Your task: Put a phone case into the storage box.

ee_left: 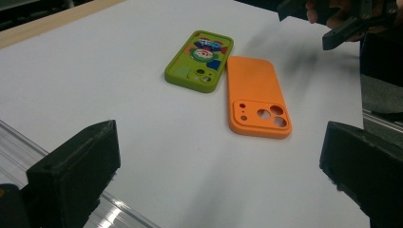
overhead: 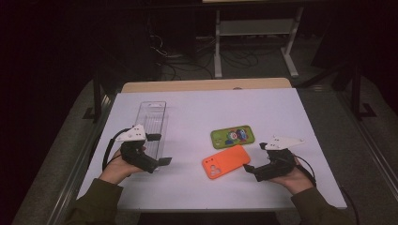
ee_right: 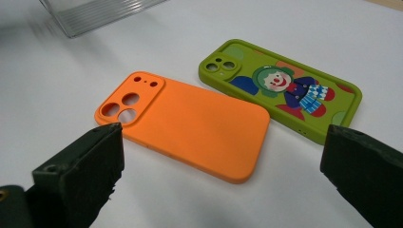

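Observation:
An orange phone case (overhead: 225, 161) lies back up on the white table (overhead: 197, 108), its corner touching a green case (overhead: 232, 136) printed with a clown. My left gripper (overhead: 159, 149) hovers at the left over the near end of a clear plastic tray (overhead: 152, 124), jaws open and pointing right toward the cases. My right gripper (overhead: 255, 157) sits just right of the orange case, open and empty. In the left gripper view the orange case (ee_left: 256, 97) and green case (ee_left: 199, 61) lie ahead of the open left gripper (ee_left: 218, 180). The right gripper view has the orange case (ee_right: 190, 123) close before the open right gripper (ee_right: 221, 175), with the green case (ee_right: 280, 90) behind.
The clear tray (ee_right: 95, 12) has ribbed walls and nothing visible inside. A wooden strip (overhead: 206, 85) runs along the table's far edge. Beyond it stand a metal frame (overhead: 256, 42) and floor cables. Metal rails flank the table.

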Action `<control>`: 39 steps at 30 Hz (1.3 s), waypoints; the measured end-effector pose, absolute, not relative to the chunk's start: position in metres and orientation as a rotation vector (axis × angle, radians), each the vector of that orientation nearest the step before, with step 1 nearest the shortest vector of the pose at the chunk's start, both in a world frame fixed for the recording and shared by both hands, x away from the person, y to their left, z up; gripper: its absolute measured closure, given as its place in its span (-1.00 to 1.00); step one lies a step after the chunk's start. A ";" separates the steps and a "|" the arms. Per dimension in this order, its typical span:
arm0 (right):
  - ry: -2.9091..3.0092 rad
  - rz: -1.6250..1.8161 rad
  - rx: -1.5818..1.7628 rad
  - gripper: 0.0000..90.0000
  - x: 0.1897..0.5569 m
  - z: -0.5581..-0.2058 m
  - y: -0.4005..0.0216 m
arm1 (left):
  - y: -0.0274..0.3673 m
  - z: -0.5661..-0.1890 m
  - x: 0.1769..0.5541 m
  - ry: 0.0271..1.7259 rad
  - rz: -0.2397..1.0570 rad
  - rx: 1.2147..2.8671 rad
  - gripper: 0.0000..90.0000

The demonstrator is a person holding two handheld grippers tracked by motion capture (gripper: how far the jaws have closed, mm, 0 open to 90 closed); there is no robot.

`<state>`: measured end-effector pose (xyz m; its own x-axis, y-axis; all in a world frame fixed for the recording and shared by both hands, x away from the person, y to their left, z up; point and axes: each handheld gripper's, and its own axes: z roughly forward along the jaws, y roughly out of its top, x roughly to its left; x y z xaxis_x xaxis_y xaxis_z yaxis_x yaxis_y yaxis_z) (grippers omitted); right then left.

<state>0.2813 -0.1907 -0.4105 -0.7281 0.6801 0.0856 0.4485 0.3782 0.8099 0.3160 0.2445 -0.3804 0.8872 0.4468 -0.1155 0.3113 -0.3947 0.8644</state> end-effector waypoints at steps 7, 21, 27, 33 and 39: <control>2.376 1.276 0.991 -0.99 0.283 -0.411 -0.191 | 0.238 -0.378 0.317 0.554 0.156 2.030 -1.00; 2.369 1.280 1.002 -0.99 0.284 -0.411 -0.192 | 0.208 -0.369 0.323 0.528 0.133 2.033 -1.00; 2.370 1.273 1.019 -0.99 0.283 -0.410 -0.193 | 0.191 -0.366 0.326 0.526 0.124 2.038 -1.00; 2.369 1.269 1.025 -0.99 0.284 -0.411 -0.193 | 0.171 -0.363 0.329 0.512 0.116 2.046 -1.00; 2.369 1.265 1.027 -0.99 0.284 -0.411 -0.194 | 0.154 -0.365 0.332 0.510 0.105 2.057 -1.00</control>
